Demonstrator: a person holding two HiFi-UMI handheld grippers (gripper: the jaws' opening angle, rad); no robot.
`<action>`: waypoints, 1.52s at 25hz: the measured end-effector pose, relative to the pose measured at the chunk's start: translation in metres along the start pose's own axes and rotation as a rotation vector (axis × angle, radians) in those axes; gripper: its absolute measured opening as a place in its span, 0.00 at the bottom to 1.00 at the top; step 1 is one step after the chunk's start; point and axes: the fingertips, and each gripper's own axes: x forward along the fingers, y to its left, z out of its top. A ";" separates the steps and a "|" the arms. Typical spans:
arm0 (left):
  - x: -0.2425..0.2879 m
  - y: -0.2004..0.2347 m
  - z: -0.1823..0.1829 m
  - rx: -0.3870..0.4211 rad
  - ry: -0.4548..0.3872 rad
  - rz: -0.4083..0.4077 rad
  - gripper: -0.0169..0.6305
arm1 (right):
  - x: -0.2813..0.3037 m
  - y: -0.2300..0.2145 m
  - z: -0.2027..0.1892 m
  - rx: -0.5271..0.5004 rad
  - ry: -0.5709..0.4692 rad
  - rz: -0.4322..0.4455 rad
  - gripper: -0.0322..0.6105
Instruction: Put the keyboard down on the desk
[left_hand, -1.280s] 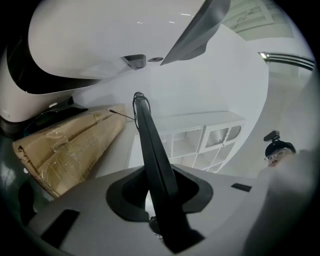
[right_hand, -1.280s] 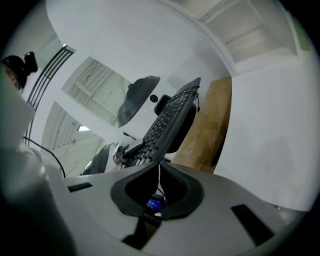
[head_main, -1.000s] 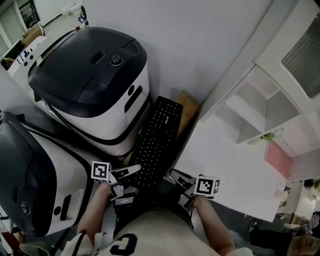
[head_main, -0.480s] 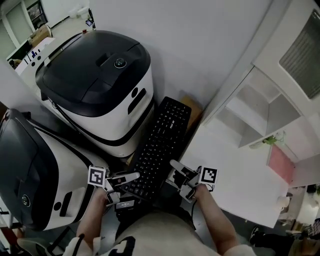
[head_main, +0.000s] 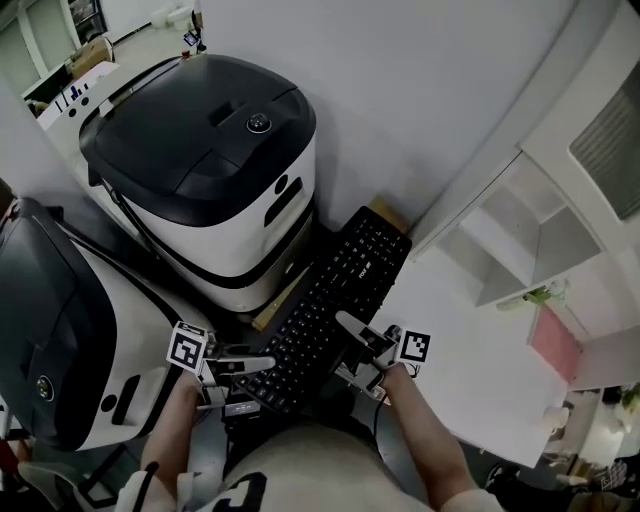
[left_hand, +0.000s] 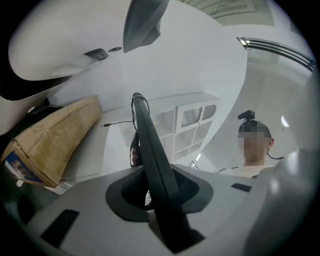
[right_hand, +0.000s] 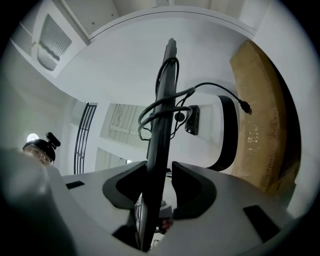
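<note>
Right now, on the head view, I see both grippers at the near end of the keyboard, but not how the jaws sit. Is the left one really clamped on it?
Observer: Yes. In the left gripper view the keyboard stands edge-on between the jaws of the left gripper, which are closed on it.
Operator: And the right?
Observer: Same. The right gripper has its jaws pinched on the keyboard's thin edge.
Operator: Anything loose I can't see?
Observer: The cable is looped against the keyboard, and its plug sticks out free toward the cardboard.
</note>
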 end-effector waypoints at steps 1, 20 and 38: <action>-0.001 -0.001 0.001 0.002 0.010 -0.002 0.20 | 0.001 0.003 -0.001 -0.002 -0.001 0.012 0.29; 0.007 0.004 0.011 0.019 0.171 -0.014 0.22 | -0.038 0.014 -0.009 0.068 -0.276 -0.108 0.18; 0.009 0.030 0.046 0.253 0.136 0.268 0.53 | -0.076 0.029 -0.001 0.026 -0.473 -0.186 0.18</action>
